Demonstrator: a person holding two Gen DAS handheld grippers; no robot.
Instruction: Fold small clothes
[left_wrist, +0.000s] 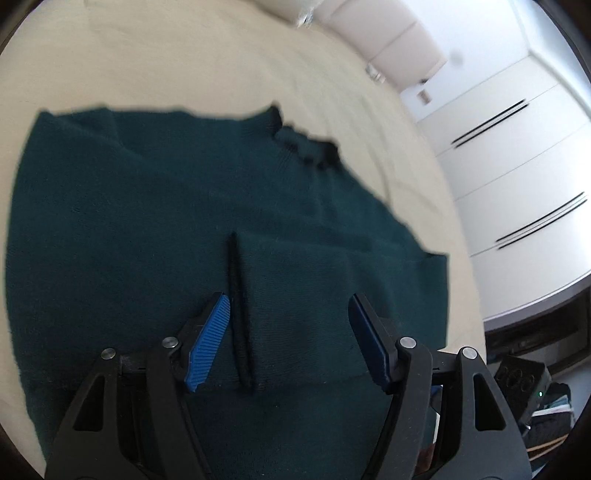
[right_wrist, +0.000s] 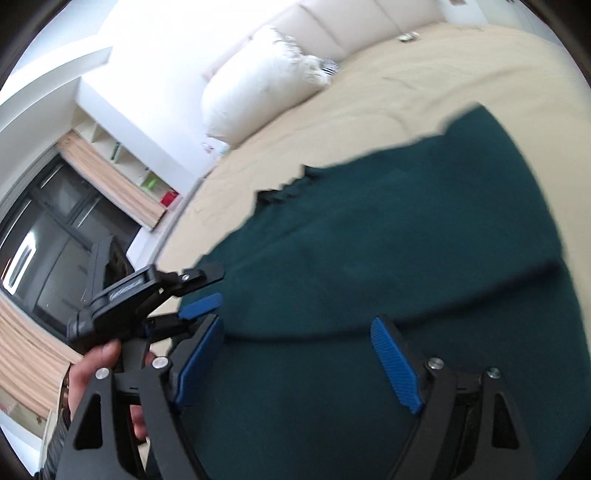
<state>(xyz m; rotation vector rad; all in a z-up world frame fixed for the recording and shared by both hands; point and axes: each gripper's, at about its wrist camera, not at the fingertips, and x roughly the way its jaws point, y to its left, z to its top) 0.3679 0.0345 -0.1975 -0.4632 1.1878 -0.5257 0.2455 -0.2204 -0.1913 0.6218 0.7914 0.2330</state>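
Observation:
A dark green knitted sweater (left_wrist: 147, 206) lies spread flat on the beige bed (left_wrist: 184, 66), its dark ribbed collar (left_wrist: 306, 147) toward the far side. One sleeve (left_wrist: 295, 332) is folded across the body, with its dark cuff edge (left_wrist: 238, 314) running toward me. My left gripper (left_wrist: 288, 301) hovers open over that sleeve, the cuff edge just inside its left pad (left_wrist: 208, 343). In the right wrist view my right gripper (right_wrist: 297, 321) stands wide open above the sweater (right_wrist: 369, 258), with nothing between its pads. The left gripper (right_wrist: 207, 291), open, shows at the sweater's left edge, held by a hand (right_wrist: 96, 362).
A white pillow (right_wrist: 258, 85) and padded headboard (right_wrist: 351, 26) stand at the bed's far end. White wardrobe doors (left_wrist: 517, 166) line one side. A dark window (right_wrist: 44, 258), a shelf unit (right_wrist: 122, 155) and a black box (left_wrist: 521, 376) lie beyond the bed edges.

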